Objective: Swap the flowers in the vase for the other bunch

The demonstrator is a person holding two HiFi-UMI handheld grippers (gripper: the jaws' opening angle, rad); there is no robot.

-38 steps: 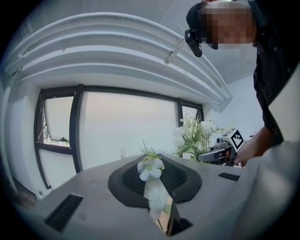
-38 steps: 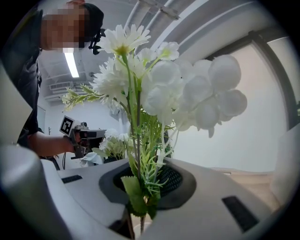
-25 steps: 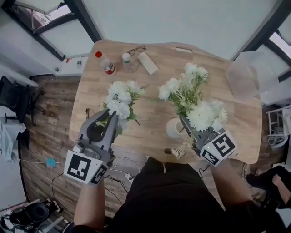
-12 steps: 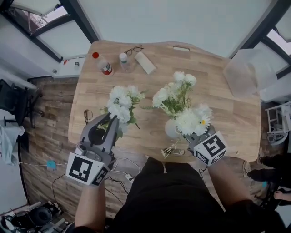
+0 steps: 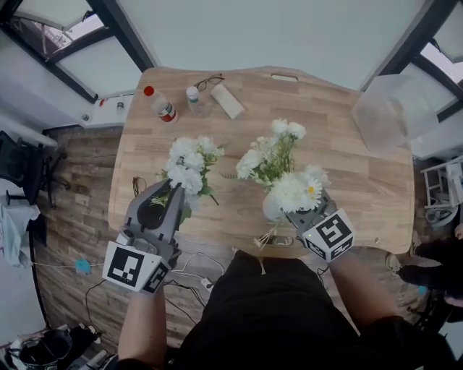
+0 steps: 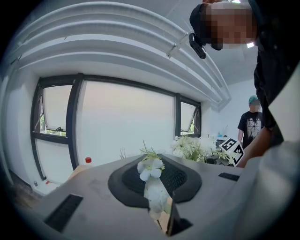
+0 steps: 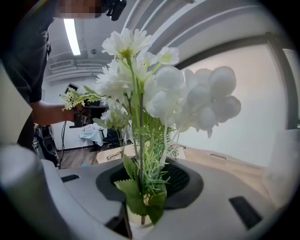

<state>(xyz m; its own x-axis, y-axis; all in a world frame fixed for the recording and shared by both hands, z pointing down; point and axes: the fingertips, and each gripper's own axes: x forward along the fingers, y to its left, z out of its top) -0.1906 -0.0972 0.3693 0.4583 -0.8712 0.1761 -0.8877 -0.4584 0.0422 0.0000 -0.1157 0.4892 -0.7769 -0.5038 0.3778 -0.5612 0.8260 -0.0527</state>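
While the left tool (image 5: 178,201) stands narrow, clamped on the stems of a white bunch (image 5: 189,159) held over the left part of the counter (image 5: 347,173), the right tool (image 5: 296,211) has just been opening its jaws. They now stand loose about the stems of the other bunch (image 5: 278,162), which sits in the white vase (image 5: 273,206) near the counter's front edge. The counter is pale wood with rounded corners. Along its far side lie a red-capped bottle (image 5: 160,107), a clear bottle (image 5: 194,100), a white box (image 5: 226,100) and a pair of glasses (image 5: 208,81). A clear plastic tub (image 5: 387,112) sits by its far right corner. Dark plank floor (image 5: 72,209) strewn with cables (image 5: 195,264) surrounds it, and dark-framed windows (image 5: 108,22) line the walls.
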